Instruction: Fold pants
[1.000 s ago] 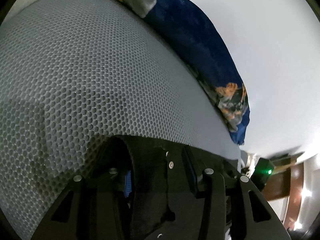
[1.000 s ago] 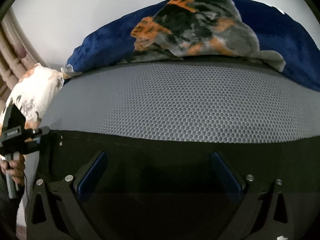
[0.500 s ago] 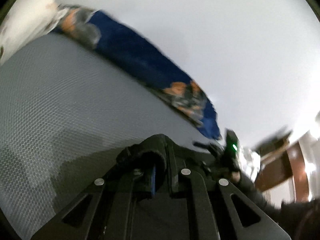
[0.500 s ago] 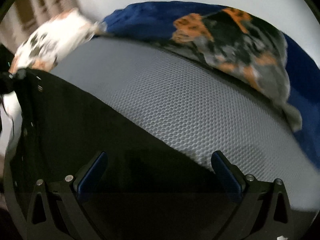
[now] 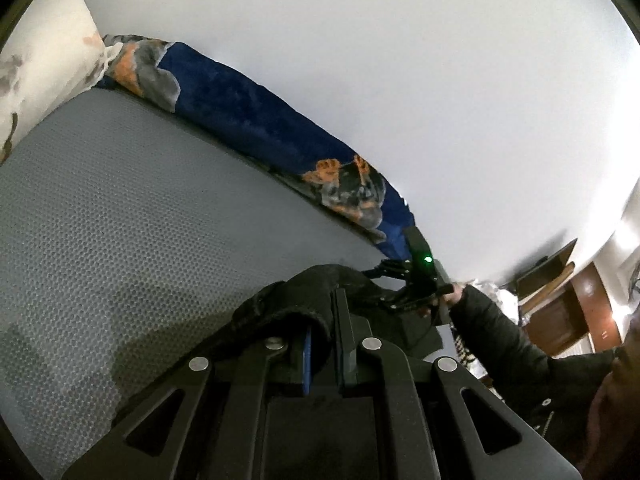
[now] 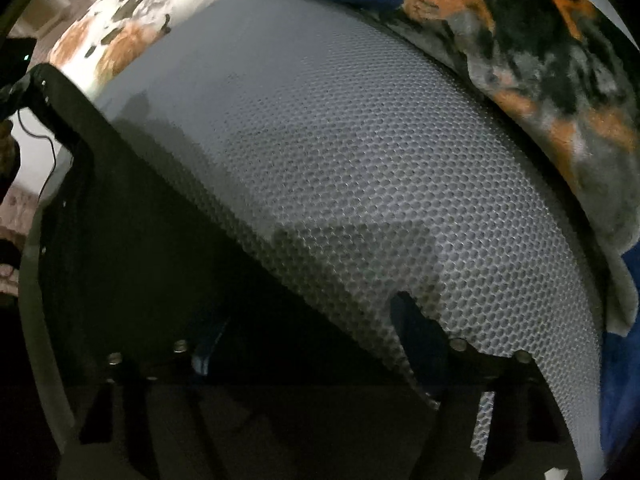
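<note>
1. Grey honeycomb-mesh mattress (image 6: 380, 168) is seen filling both views, tilted.
2. Blue blanket (image 5: 256, 120) with orange-grey print is laid along the far mattress edge, against the white wall (image 5: 380, 60).
3. Black pants (image 6: 132, 248) are spread over the near mattress side, stretched between both tools.
4. Left gripper (image 5: 323, 344): fingers are pinched together on a bunched fold of pants.
5. Right gripper (image 6: 304, 344): fingers are spread wide; dark cloth covers the left one, so a grip cannot be confirmed.
</note>
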The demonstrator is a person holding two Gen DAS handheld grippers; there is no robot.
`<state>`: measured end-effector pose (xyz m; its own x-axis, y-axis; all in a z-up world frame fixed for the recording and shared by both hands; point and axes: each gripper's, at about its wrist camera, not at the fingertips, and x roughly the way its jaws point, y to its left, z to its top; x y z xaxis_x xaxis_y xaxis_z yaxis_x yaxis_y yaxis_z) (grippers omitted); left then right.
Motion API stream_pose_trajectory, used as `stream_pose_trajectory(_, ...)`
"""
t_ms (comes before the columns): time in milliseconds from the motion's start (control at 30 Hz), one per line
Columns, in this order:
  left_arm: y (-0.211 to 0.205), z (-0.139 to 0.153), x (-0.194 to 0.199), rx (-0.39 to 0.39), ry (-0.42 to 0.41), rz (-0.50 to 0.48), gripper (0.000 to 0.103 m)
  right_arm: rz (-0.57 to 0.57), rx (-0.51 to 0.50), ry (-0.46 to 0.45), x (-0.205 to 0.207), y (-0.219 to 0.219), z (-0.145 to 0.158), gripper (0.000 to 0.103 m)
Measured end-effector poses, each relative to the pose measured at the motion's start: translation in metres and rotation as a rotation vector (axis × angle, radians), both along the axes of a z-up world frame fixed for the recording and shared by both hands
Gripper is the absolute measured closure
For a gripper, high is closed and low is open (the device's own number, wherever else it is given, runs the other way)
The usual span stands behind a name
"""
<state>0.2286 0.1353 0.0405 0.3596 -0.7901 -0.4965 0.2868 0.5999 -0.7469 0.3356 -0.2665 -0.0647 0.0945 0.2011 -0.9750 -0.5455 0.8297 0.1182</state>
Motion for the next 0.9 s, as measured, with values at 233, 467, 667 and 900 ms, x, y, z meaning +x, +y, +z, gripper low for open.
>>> stream_pose_trajectory(233, -0.001, -0.006, 0.006, 0.032, 0.012, 0.014, 0.095, -0.046, -0.005, -0.005, -0.012, -0.019, 0.005, 0.075)
stream_pose_trajectory(467, -0.001, -0.007, 0.007, 0.079, 0.007, 0.009, 0.094, -0.102, -0.119, -0.172, -0.041, -0.007, 0.019, 0.094)
stream_pose_trajectory(667, 0.005, 0.000, -0.003, 0.110, -0.002, -0.013, 0.094, -0.198, -0.194, -0.366, -0.086, 0.004, 0.059, 0.095)
stream_pose_trajectory(900, 0.019, 0.018, -0.044, 0.135, -0.030, -0.062, 0.092, -0.278, -0.229, -0.473, -0.164, 0.033, 0.100, 0.096)
